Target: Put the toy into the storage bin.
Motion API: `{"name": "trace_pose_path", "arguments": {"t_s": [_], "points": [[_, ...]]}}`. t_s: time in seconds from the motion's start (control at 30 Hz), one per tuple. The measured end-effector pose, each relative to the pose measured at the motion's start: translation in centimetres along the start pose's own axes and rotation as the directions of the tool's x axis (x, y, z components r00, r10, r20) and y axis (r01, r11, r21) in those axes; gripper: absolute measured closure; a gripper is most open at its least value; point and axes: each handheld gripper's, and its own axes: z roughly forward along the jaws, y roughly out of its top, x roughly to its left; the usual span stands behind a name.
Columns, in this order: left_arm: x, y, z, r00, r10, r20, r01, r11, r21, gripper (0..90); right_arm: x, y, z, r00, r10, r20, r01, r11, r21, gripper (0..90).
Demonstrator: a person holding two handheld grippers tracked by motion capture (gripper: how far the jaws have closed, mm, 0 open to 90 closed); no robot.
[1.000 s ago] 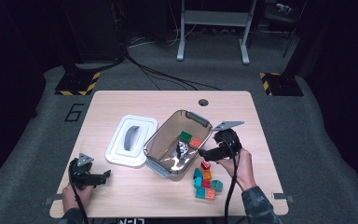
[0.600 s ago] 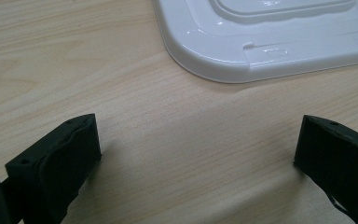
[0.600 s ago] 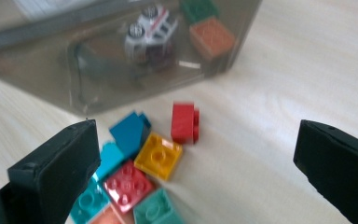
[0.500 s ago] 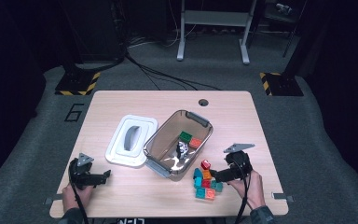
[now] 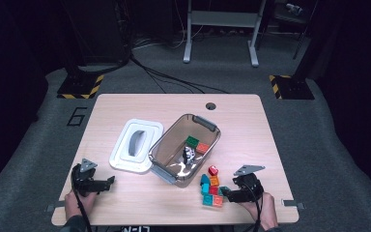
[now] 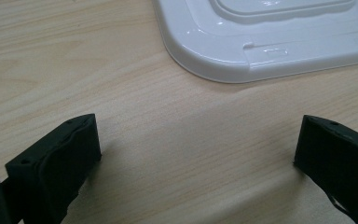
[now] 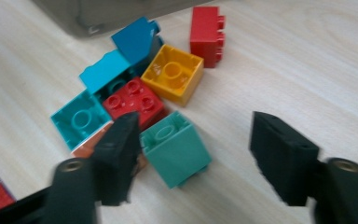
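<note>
Right gripper (image 7: 193, 154): jaws part-way in, having just been closing, with the teal-green brick (image 7: 176, 148) between them; one pad is at its left edge and the other stands clear, so no grip is made. The brick lies tilted on the table (image 5: 251, 125), at the near edge of the loose brick cluster (image 5: 211, 187) just beside the clear bin (image 5: 184, 147). Left gripper (image 6: 196, 149): jaws wide over bare wood, near the white lid (image 6: 270, 42).
</note>
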Motion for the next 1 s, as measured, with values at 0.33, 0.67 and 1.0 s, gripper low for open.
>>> {"name": "trace_pose_path", "arguments": {"t_s": [0.33, 0.67, 1.0], "points": [[-0.1, 0.0, 0.1, 0.9999, -0.010, -0.001, 0.010, 0.9999, -0.008, 0.0, 0.1, -0.2, 0.7, 0.9984, -0.049, -0.028, 0.051, 0.997, 0.053, 57.3], [0.0, 0.0, 0.0, 1.0000, -0.008, 0.002, 0.008, 1.0000, -0.001, 0.0, 0.1, 0.3, 1.2, 0.9963, -0.086, -0.003, 0.086, 0.994, 0.073, 45.1], [-0.1, 0.0, 0.0, 0.9999, -0.010, -0.002, 0.010, 0.9999, -0.007, 0.0, -0.3, 1.3, 2.6, 0.9910, -0.134, -0.002, 0.133, 0.985, 0.111, 46.1]]}}
